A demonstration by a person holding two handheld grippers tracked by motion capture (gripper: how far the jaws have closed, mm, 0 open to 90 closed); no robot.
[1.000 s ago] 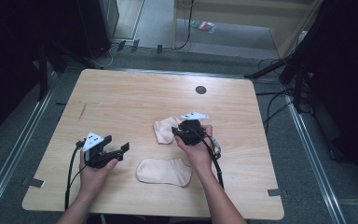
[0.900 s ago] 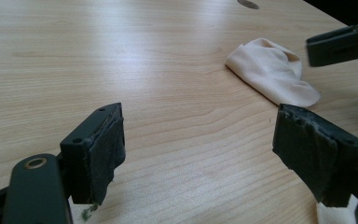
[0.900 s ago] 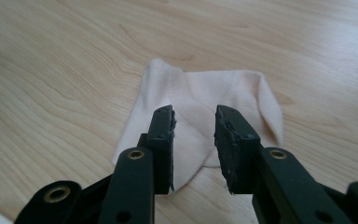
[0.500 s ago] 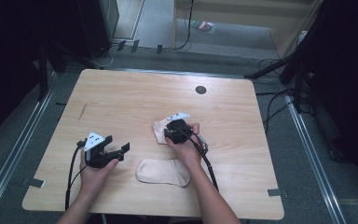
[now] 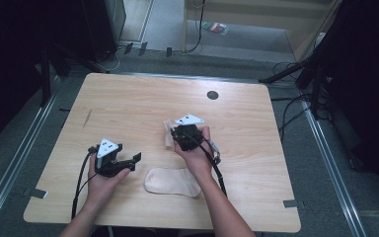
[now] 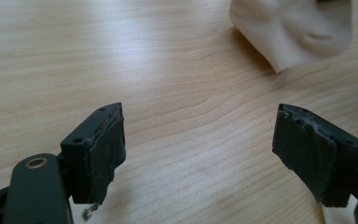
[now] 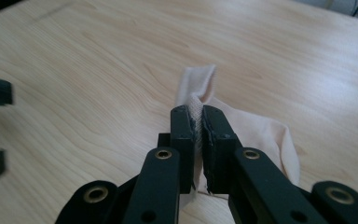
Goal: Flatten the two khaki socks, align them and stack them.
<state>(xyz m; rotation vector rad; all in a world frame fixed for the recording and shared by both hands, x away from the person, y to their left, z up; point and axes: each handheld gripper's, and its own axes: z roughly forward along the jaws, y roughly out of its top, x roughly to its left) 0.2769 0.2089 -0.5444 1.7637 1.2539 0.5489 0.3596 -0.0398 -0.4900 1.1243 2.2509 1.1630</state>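
Shifted leftward: right gripper [image 7: 199,122], pinching crumpled sock [image 7: 256,135] per its own view. Left gripper [image 6: 198,154] gaping, empty.

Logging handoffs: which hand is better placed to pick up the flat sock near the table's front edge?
Left. Its tongs are open and empty beside the flat sock; the right tongs are shut on the other sock.
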